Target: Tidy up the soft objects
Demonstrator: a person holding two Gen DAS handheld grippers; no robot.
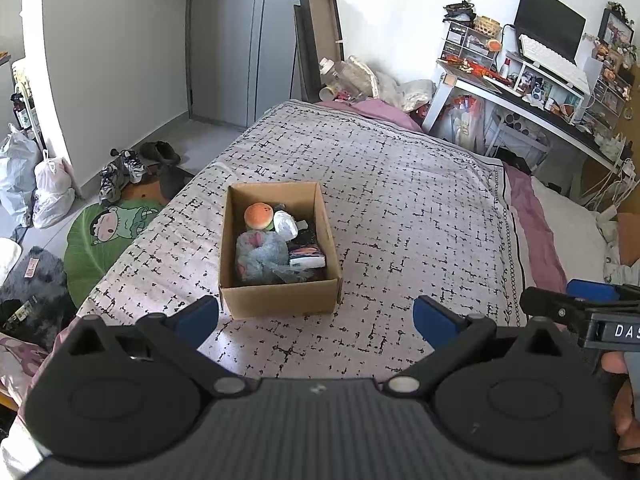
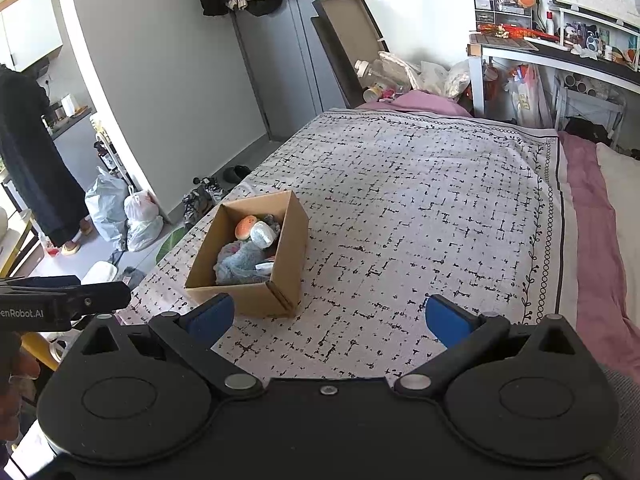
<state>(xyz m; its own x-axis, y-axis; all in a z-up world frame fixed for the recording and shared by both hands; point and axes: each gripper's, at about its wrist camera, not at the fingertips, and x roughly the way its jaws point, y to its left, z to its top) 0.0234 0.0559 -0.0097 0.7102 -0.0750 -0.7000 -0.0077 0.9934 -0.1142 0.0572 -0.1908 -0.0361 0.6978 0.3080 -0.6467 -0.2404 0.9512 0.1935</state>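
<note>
A brown cardboard box [image 1: 276, 300] stands on the patterned bedspread [image 1: 400, 208]. It holds an orange burger plush [image 1: 259, 216], a grey-blue plush [image 1: 258, 256], a white soft item [image 1: 285, 225] and dark folded items [image 1: 306, 254]. My left gripper [image 1: 316, 318] is open and empty, just in front of the box. My right gripper [image 2: 328, 318] is open and empty, in front and to the right of the box [image 2: 248, 300]. The right gripper's tip shows at the left wrist view's right edge [image 1: 560, 310].
Shoes [image 1: 120, 172] and plastic bags [image 1: 48, 192] lie on the floor left of the bed. A green cartoon rug [image 1: 104, 236] lies beside the bed. A cluttered desk [image 1: 540, 92] stands at the right. A person in dark clothes [image 2: 36, 168] stands at the far left.
</note>
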